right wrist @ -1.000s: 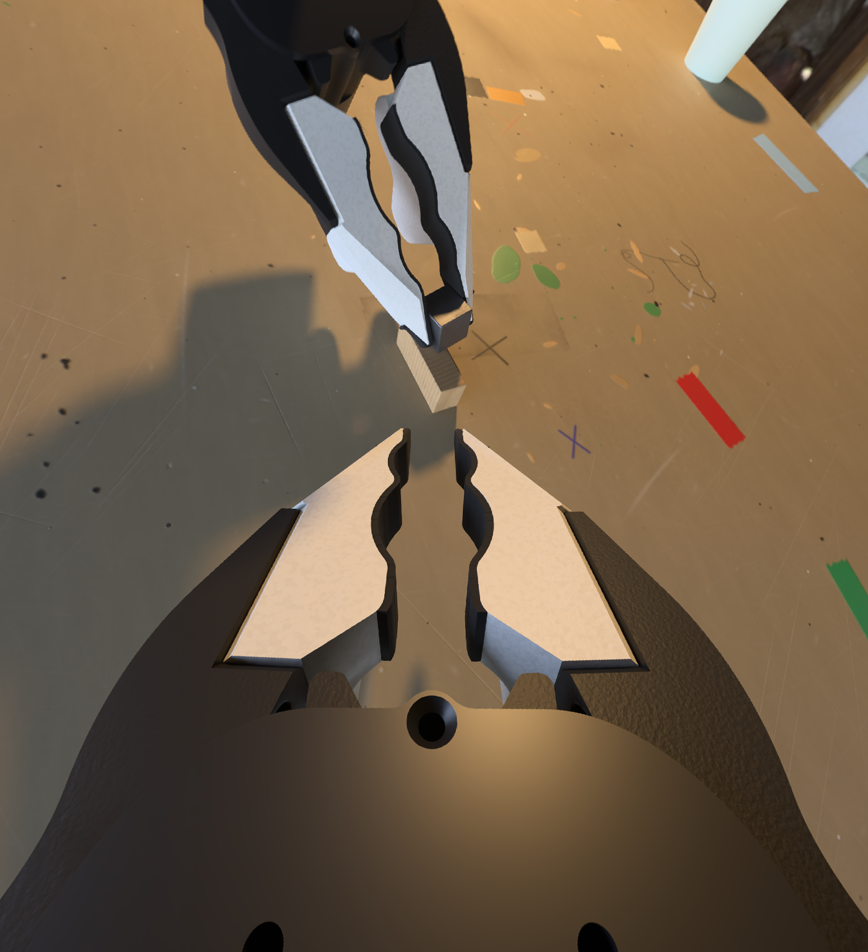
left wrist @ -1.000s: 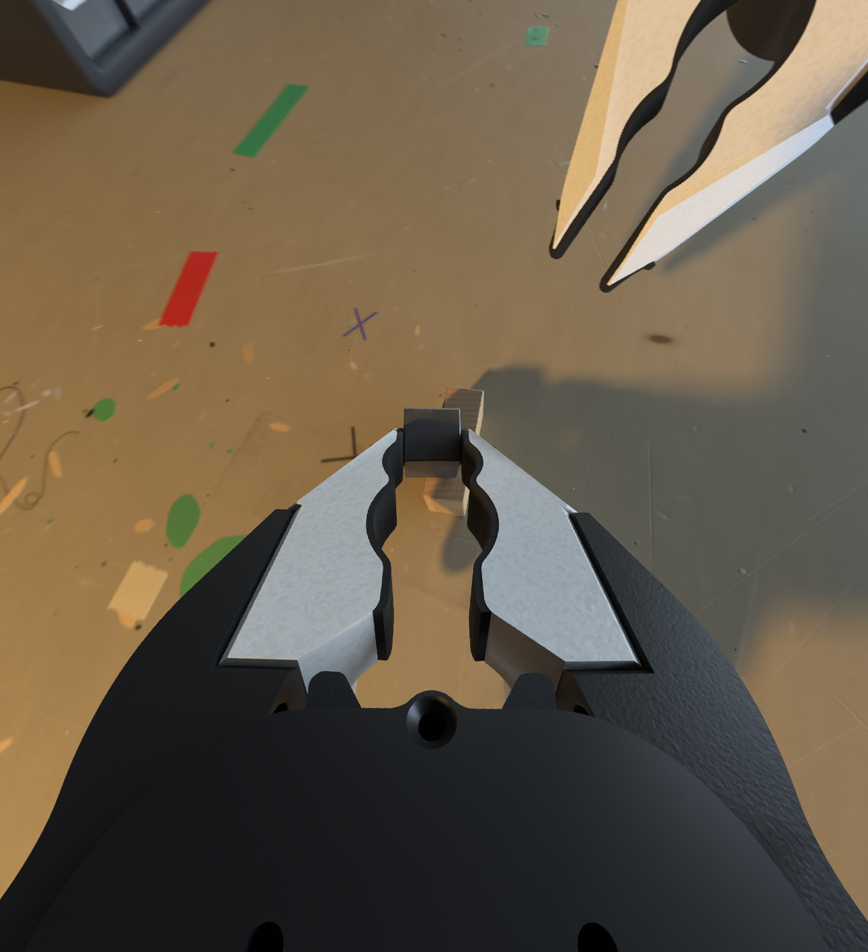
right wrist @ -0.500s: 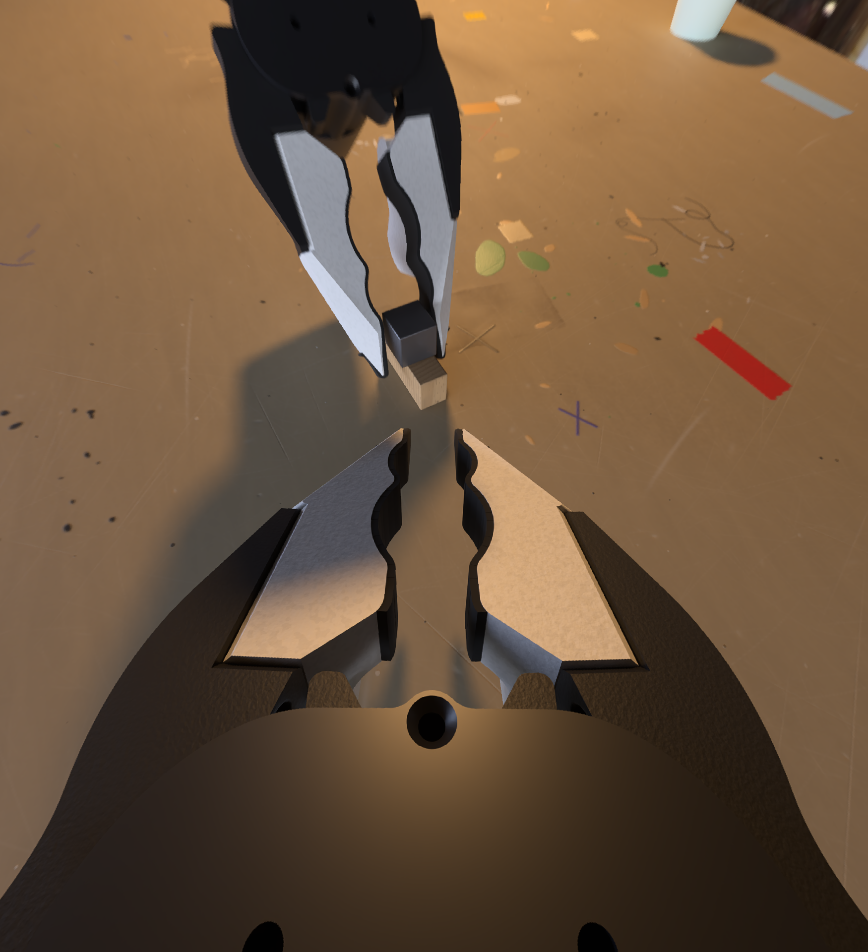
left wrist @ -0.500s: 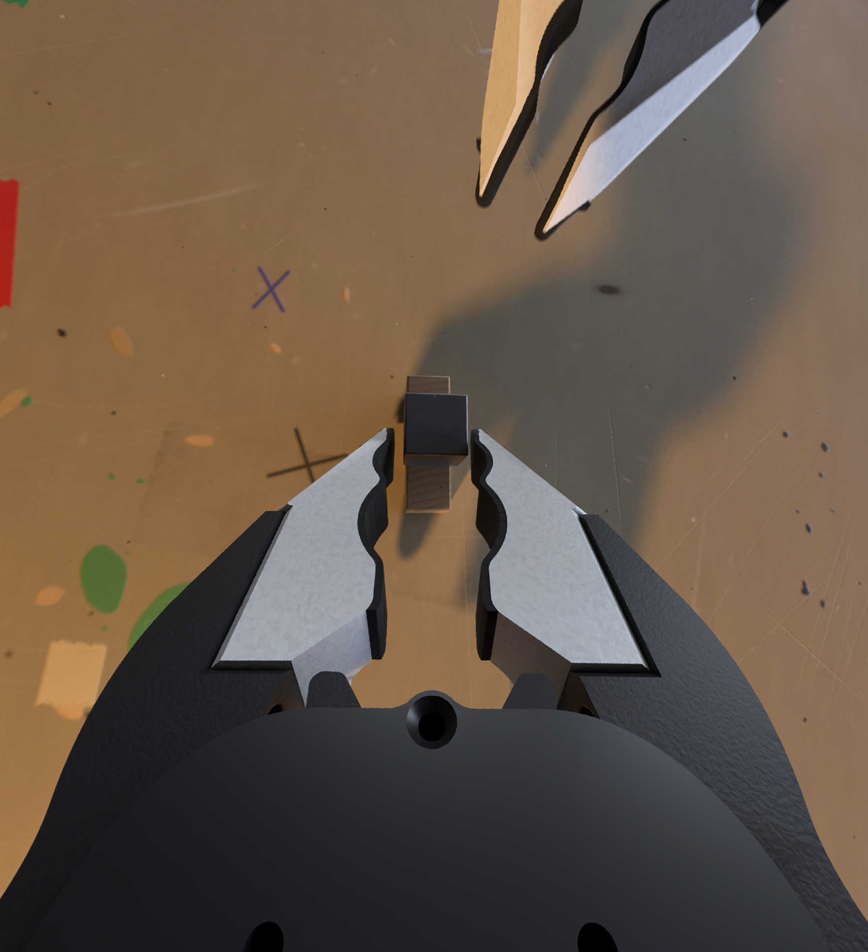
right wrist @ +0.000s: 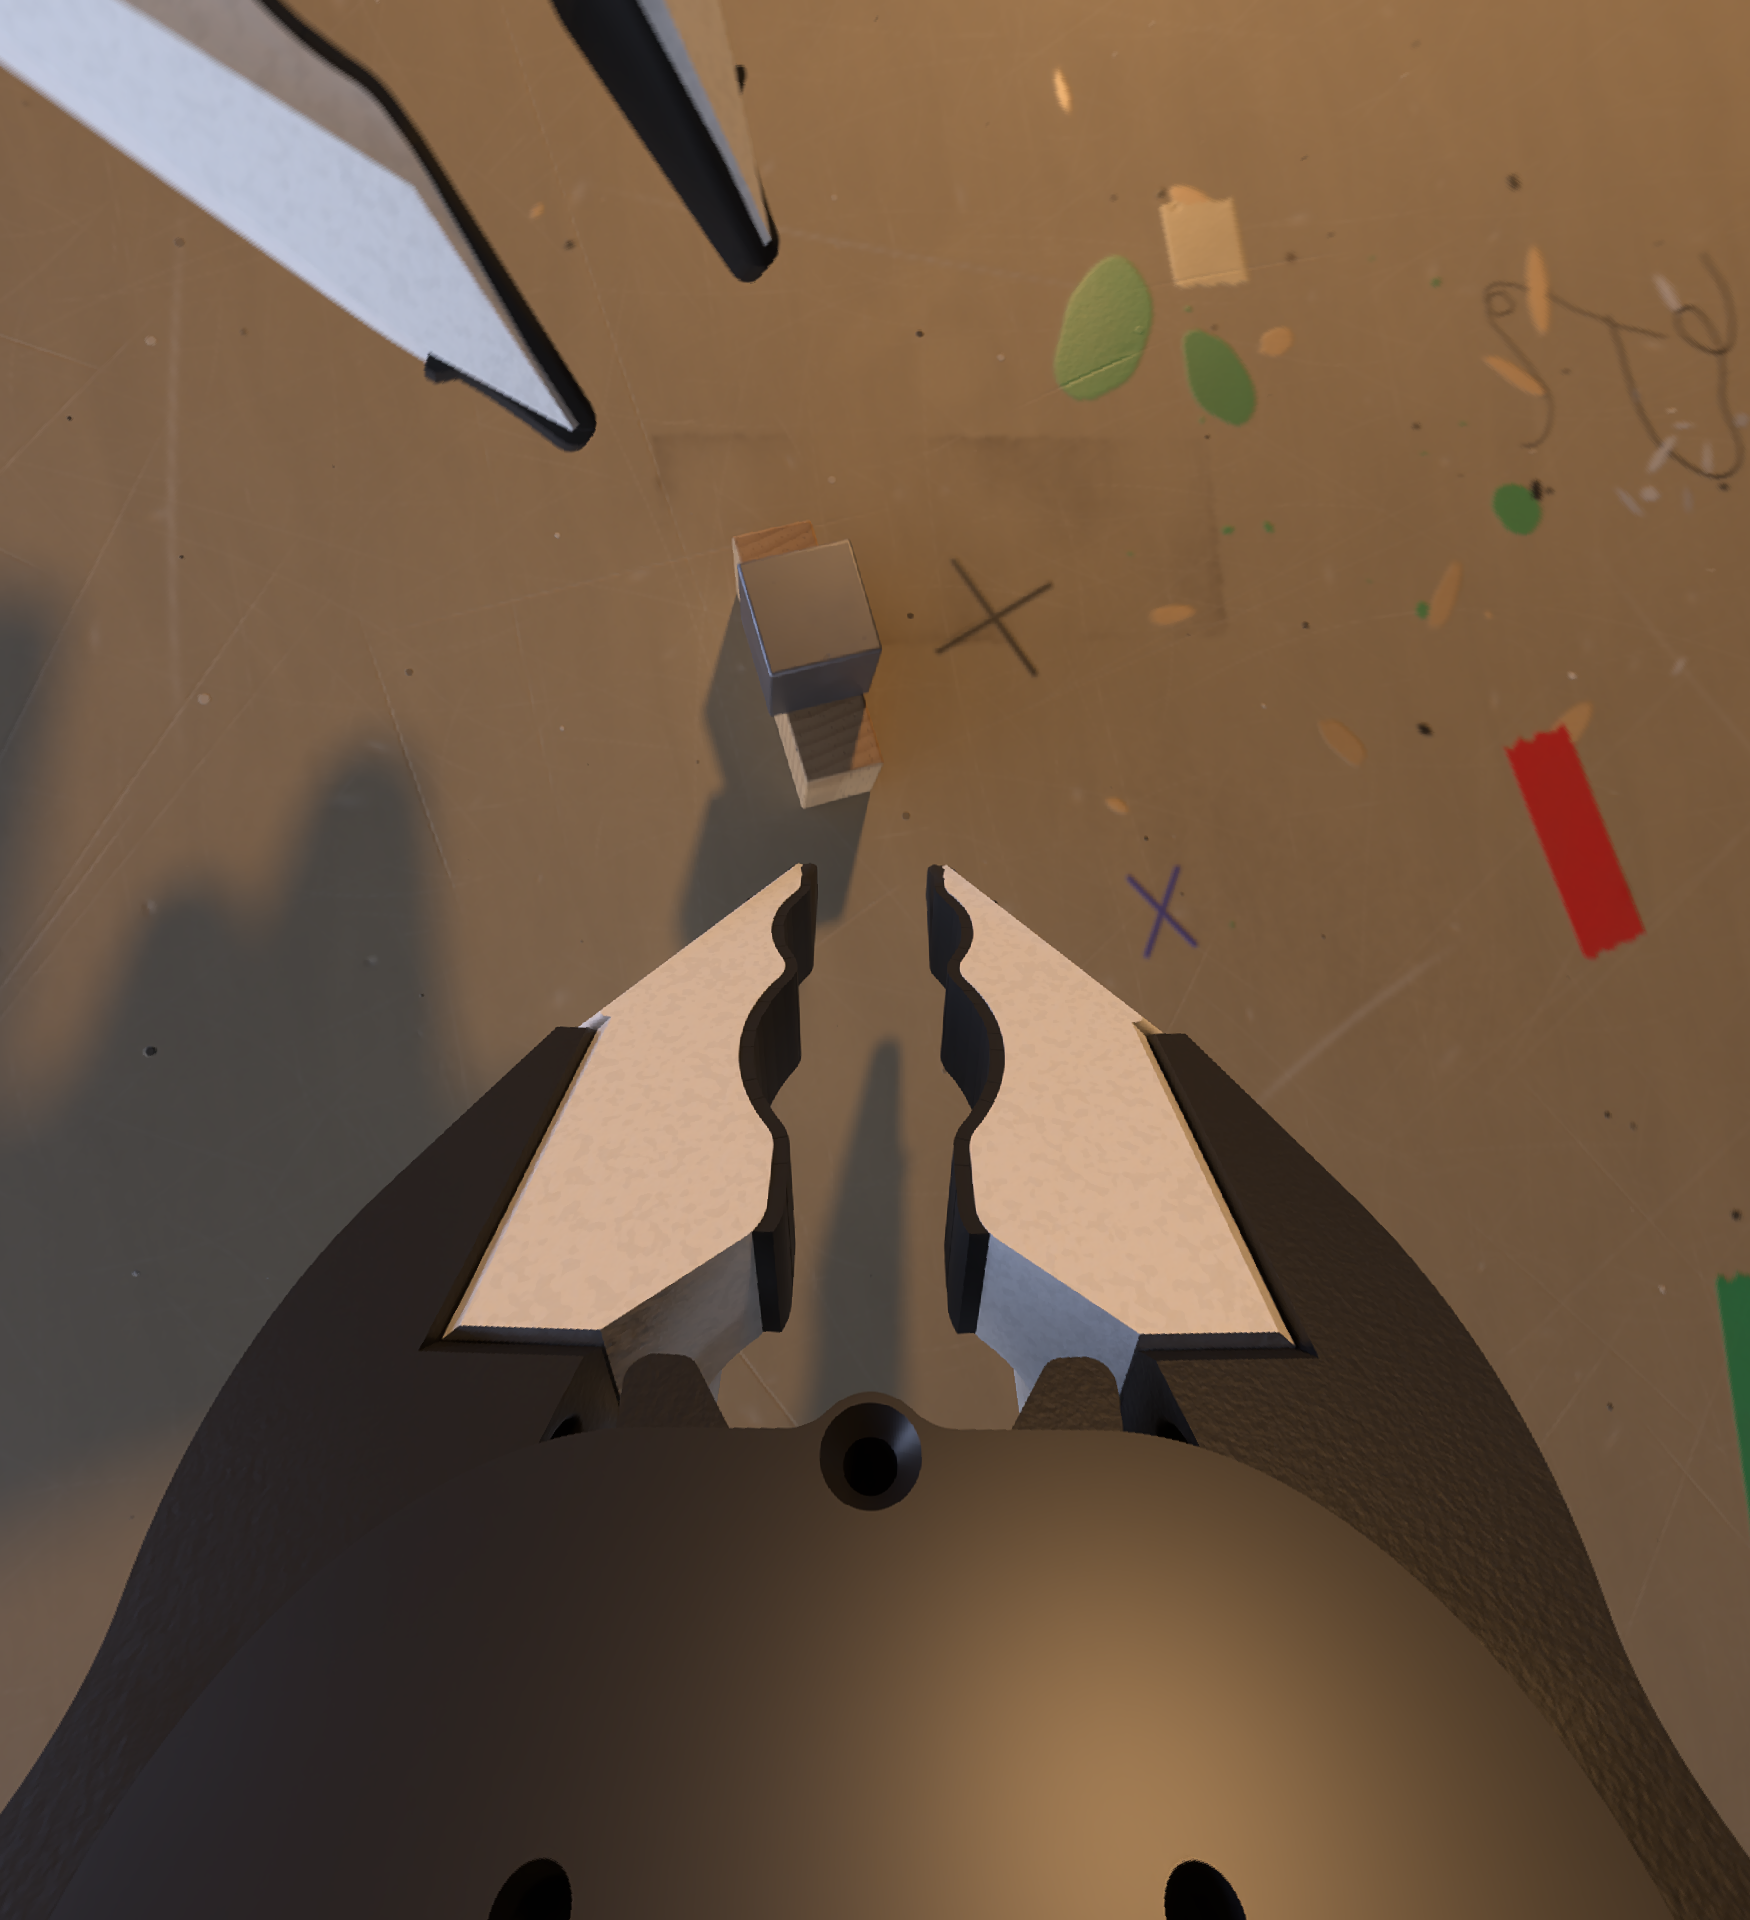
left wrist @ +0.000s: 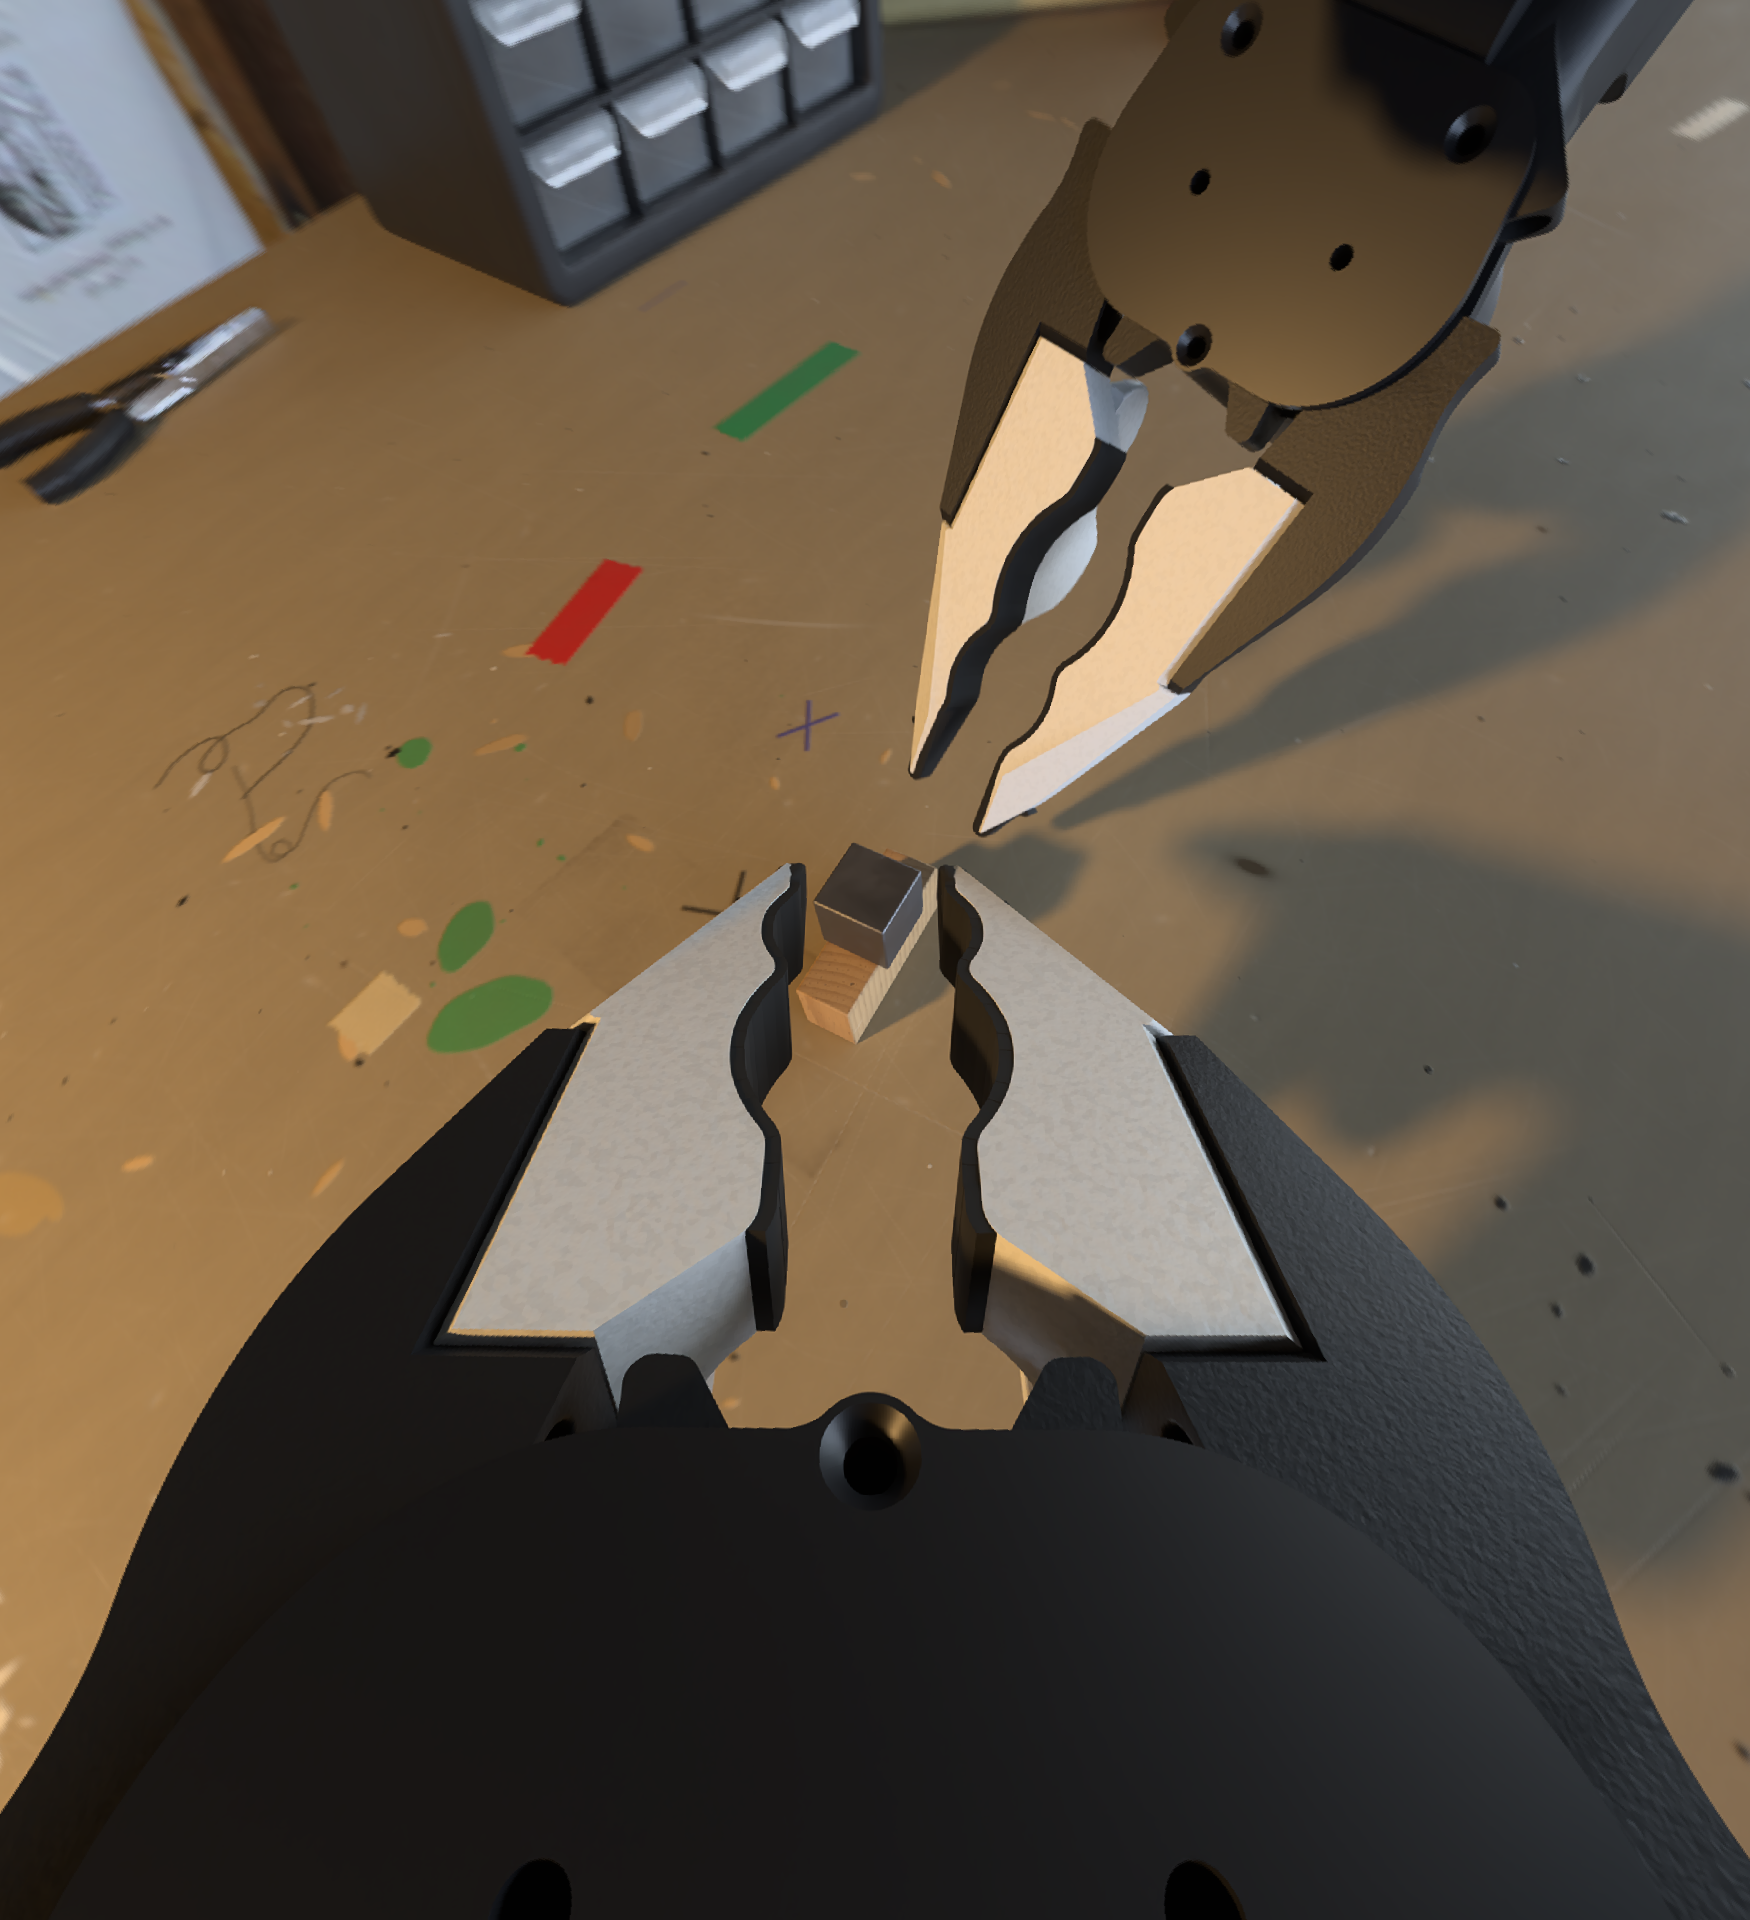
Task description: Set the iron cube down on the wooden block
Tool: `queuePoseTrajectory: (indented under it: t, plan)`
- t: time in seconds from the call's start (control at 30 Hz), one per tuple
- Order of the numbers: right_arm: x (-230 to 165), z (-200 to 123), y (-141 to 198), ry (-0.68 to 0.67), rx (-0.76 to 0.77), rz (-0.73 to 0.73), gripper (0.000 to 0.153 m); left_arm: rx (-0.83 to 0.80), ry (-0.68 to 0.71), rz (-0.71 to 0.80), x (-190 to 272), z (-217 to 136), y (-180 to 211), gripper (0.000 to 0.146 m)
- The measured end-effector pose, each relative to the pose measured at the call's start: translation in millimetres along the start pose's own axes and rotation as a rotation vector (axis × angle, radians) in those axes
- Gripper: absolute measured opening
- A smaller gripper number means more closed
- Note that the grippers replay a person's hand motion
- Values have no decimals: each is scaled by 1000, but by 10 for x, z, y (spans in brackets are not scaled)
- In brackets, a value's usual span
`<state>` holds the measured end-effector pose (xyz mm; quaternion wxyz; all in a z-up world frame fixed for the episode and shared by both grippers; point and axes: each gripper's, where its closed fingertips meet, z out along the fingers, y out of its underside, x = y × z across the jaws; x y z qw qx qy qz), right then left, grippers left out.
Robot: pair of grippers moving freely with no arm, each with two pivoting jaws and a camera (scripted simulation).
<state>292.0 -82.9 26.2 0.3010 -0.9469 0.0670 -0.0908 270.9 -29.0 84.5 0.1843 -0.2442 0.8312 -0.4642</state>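
1. Change since the earlier frames: left tongs have let go of the iron cube and drawn back, jaws spread.
2. Iron cube: rests on the wooden block, touching nothing else.
3. Wooden block: lies on the worktop.
4. Right tongs: parted, empty, near the block.
5. Status: placement appears done; only withdrawal left.

Place: workshop
Bench: scuffed brown wooden bench, paint-spattered, taped
Tools: black-handled steel pliers
Storage: dark grey plastic small-parts drawer cabinet
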Motion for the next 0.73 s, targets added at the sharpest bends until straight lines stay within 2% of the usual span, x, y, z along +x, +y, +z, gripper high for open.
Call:
queuePoseTrajectory:
  t: [0.1,0.27,0.43,0.5,0.6,0.73]
  plan:
    - [4,68,-8,-31,-57,4,20,37,-76,-11,-47,12,68,23]
    - [20,108,-8,-6,-83,35,18,-6,-159,37,-212,83,242,22]
    - [45,-134,-98,87,59,92,17,-27,-186,119,-212,149,282,21]
    - [40,-335,-71,123,133,147,17,-19,-135,137,-103,163,267,21]
    - [-28,-548,219,162,143,217,17,5,-7,160,152,184,227,23]
    - [-163,-647,631,178,136,305,17,27,116,151,427,263,179,40]
